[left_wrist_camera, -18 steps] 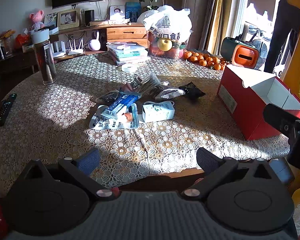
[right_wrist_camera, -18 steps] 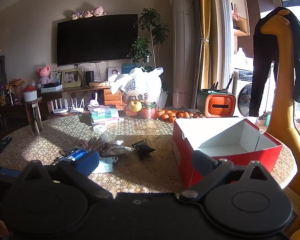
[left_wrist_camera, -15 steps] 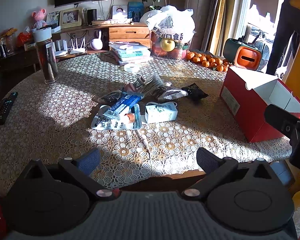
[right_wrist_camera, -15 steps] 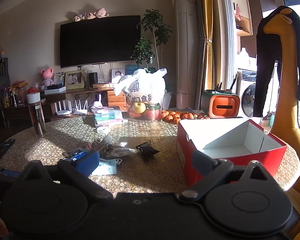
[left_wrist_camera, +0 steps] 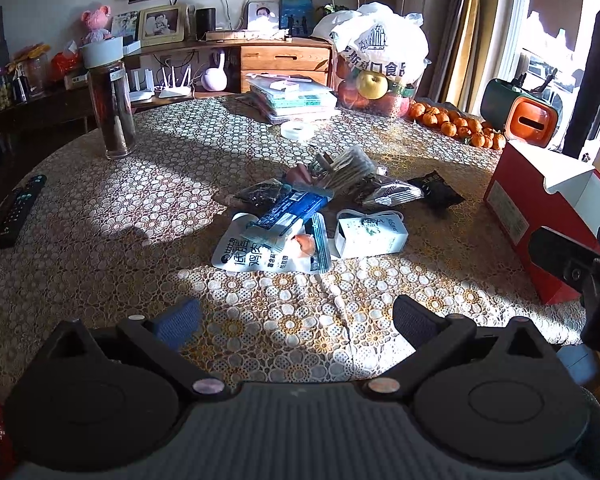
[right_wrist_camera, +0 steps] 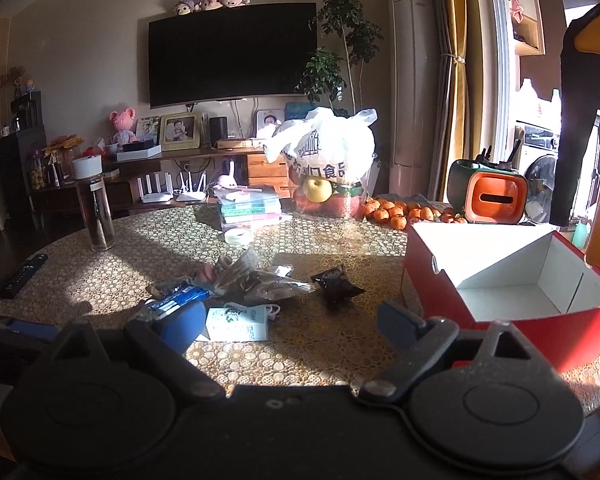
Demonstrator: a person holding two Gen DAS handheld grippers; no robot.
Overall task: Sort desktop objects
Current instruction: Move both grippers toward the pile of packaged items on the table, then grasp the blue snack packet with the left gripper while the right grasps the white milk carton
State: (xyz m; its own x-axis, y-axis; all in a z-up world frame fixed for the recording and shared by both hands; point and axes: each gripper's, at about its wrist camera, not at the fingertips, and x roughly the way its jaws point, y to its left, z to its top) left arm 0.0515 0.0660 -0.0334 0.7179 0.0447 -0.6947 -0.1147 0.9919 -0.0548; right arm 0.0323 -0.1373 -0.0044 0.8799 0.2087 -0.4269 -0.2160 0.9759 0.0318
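A heap of snack packets lies mid-table: a white and blue pouch (left_wrist_camera: 268, 252), a blue wrapper (left_wrist_camera: 290, 210), a small white carton (left_wrist_camera: 370, 236) (right_wrist_camera: 238, 322), a silver packet (left_wrist_camera: 388, 194) and a black packet (left_wrist_camera: 436, 190) (right_wrist_camera: 336, 286). To the right stands an open red box (left_wrist_camera: 540, 216) (right_wrist_camera: 512, 292) with a white inside that holds nothing. My left gripper (left_wrist_camera: 296, 318) hovers open over the near tablecloth, short of the heap. My right gripper (right_wrist_camera: 290, 322) is open too, level with the carton and left of the box.
A tall bottle (left_wrist_camera: 110, 108), a remote (left_wrist_camera: 18, 208), a tape roll (left_wrist_camera: 297, 131), stacked books (left_wrist_camera: 292, 98), a fruit bag (left_wrist_camera: 376, 64), tangerines (left_wrist_camera: 456, 126) and an orange holder (left_wrist_camera: 524, 114) ring the table's far side. The right gripper's body (left_wrist_camera: 580, 268) juts in at the right.
Both grippers have moved forward over the table toward the heap, and the left one now looks down on it more steeply. Jaws stay wide.
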